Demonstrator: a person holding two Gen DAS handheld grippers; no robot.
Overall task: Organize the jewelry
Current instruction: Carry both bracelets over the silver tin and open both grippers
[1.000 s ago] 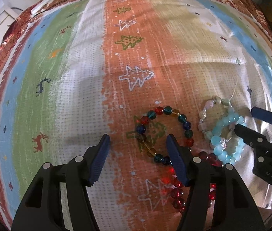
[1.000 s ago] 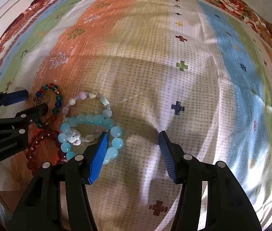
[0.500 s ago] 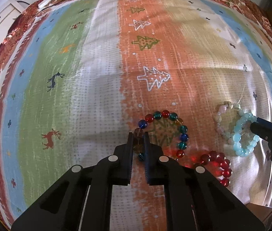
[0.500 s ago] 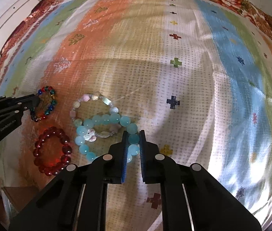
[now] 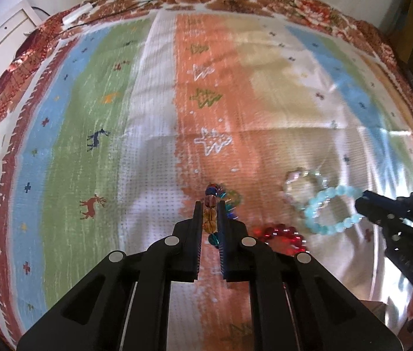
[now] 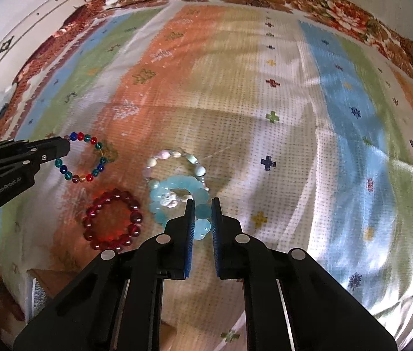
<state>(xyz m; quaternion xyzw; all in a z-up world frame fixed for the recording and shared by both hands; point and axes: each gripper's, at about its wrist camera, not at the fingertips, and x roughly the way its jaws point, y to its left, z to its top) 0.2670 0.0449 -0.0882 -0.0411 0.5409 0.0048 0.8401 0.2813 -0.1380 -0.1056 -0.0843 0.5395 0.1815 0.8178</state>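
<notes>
Change: both grippers, wide apart 1 s ago, are now clamped on beads; both bracelets look raised off the cloth, blur suggests motion.
Left gripper (image 5: 209, 204): pinched narrow on the near arc of the multicolour bracelet (image 6: 85, 158); 3 or 4 beads sit between the pads, rest of the loop hangs free ahead.
Right gripper (image 6: 200, 201): narrow on the near arc of the aqua bracelet (image 6: 177, 201), 1 bead row in the pinch.
Nearby: pale mixed bracelet (image 6: 177, 161) overlaps the aqua loop's far side; red bracelet (image 6: 112, 219) lies apart on the striped cloth (image 6: 294, 117).
Handling: light, hard glossy beads, probably on elastic cord; loops flop and swing, beads can roll out of a pinch.
Grip point: across the strand between pads, not on 1 bead crown.
Risk: aqua loop may drag the pale one along.
</notes>
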